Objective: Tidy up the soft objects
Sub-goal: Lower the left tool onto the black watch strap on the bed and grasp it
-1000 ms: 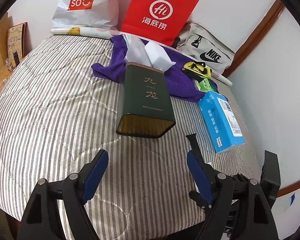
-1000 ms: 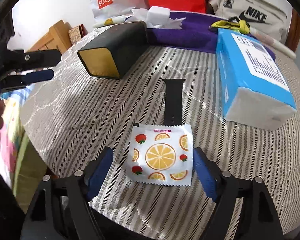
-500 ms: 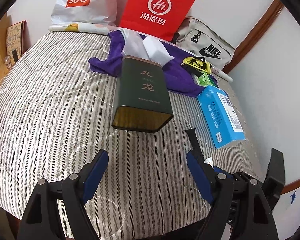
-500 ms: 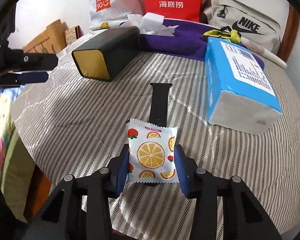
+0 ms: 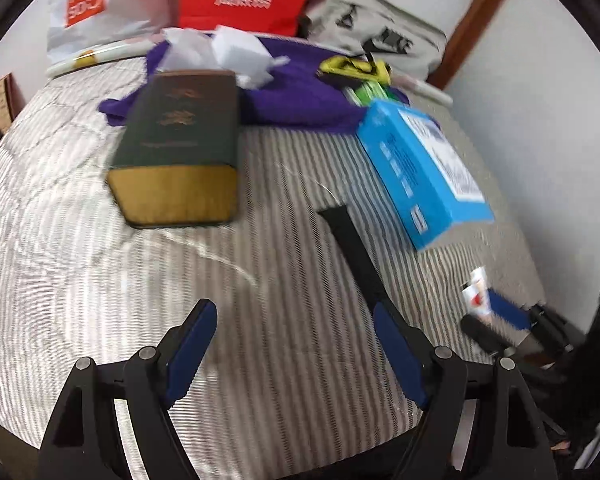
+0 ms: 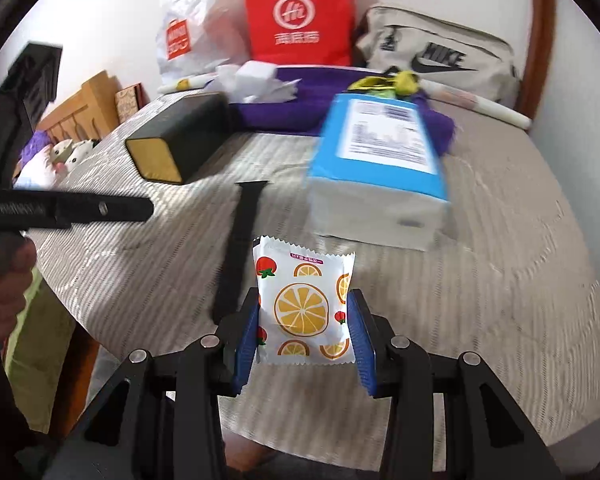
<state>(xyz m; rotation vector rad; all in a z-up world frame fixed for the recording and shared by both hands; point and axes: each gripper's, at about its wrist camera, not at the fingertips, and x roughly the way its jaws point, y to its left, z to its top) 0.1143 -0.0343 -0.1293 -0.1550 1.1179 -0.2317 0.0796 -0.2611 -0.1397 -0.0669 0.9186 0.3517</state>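
Left view: left gripper (image 5: 292,344) gapes wide and empty above the striped bed (image 5: 80,264), black strap (image 5: 354,256) at one o'clock, likely its next pick; right view: right gripper (image 6: 304,336) pinches the fruit-print packet (image 6: 306,304) by its sides, clear of the bed for carrying, dark box (image 6: 180,140) at eleven o'clock.

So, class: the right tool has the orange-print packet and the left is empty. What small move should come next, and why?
Probably carry the orange-print packet, pinched in the right tool and clear of the striped bedcover, toward the dark green box, whose open end faces the tools. The left tool is open and empty.
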